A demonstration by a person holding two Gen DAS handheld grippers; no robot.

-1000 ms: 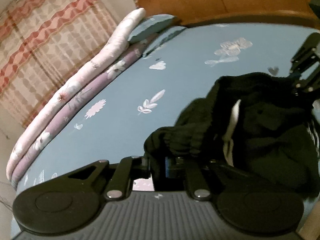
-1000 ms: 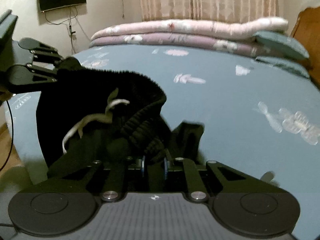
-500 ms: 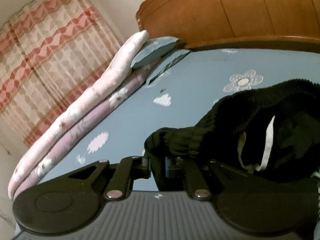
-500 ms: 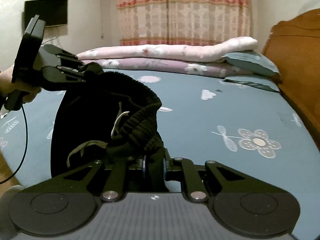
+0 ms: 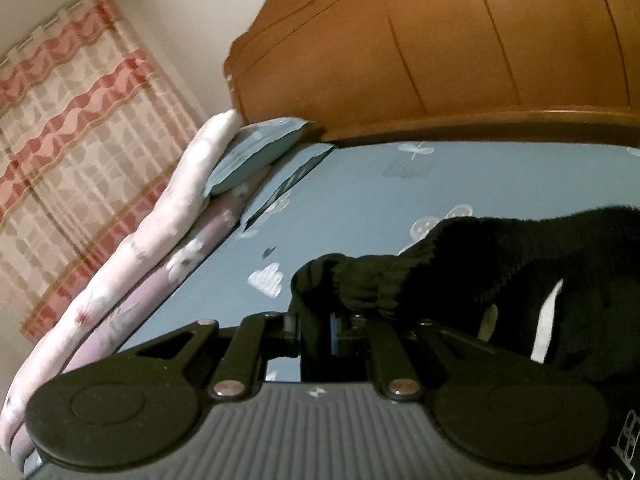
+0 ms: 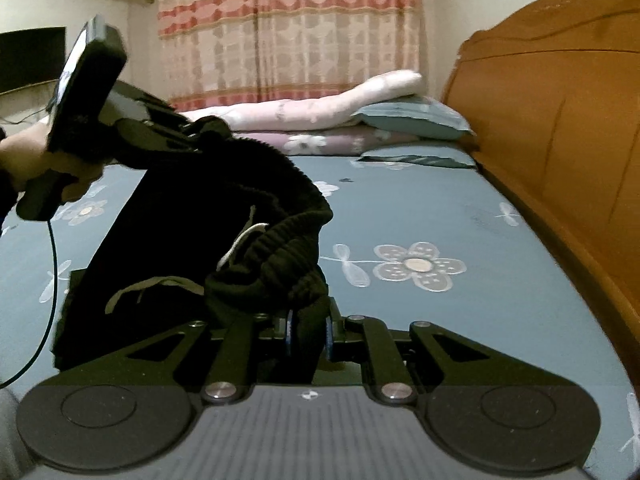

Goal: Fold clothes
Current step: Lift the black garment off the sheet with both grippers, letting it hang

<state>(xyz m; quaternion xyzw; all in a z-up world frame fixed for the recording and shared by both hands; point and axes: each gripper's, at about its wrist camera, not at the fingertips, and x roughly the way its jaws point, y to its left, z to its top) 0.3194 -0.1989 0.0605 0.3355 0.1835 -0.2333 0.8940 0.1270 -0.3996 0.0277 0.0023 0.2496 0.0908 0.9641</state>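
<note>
No text, label, brand, number or sign can be read in either view. The only mark on the gear is a small white emblem — a bowtie-like shape, not a letter — on the ribbed grey housing of the left gripper (image 5: pixel 318 332) and the same on the right gripper (image 6: pixel 308 334). At the lower right edge of the left wrist view a dark part carries pale markings (image 5: pixel 626 436), too cut off and blurred to make out. The blue bedsheet (image 6: pixel 440 208) bears printed flowers and dragonflies — pattern only, no words. The dark screen (image 6: pixel 28 56) on the wall shows nothing legible.
</note>
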